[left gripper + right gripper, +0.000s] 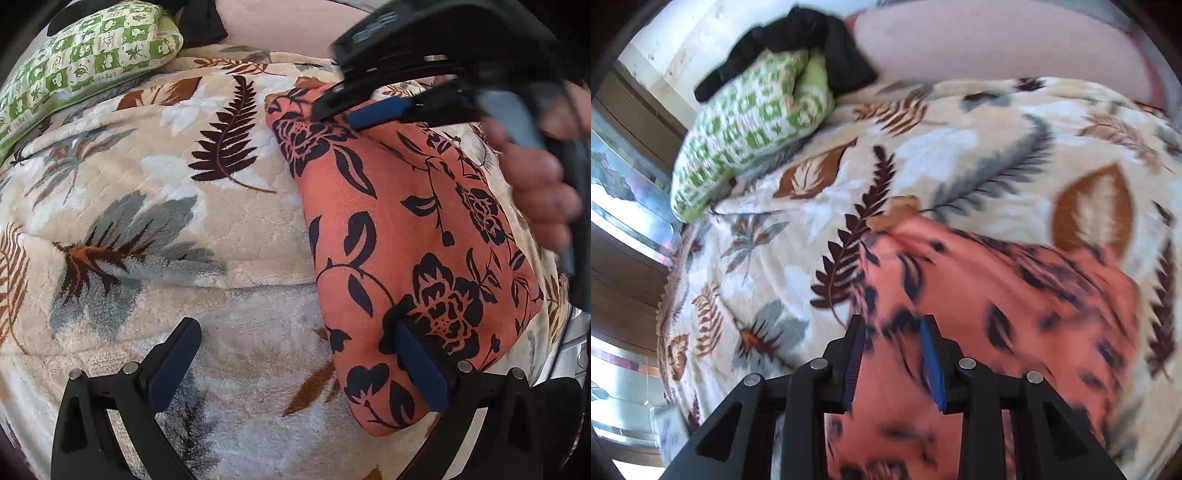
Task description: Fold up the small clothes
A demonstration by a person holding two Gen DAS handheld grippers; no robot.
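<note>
The cloth (406, 236), orange with dark flowers, lies folded on the blanket (184, 221) at the right of the frame. My left gripper (295, 365) gapes wide, holding nothing, one finger over the cloth's low edge. My right gripper (895, 365) stands partly apart above the top corner, gripping nothing.

We see a coral garment (417, 236) with a dark navy floral print. The blanket (229, 236) is cream with brown and grey leaves. The pillow (746, 125) is green-and-white checked.

Black gripper (892, 365), blue pads (932, 365)
</note>
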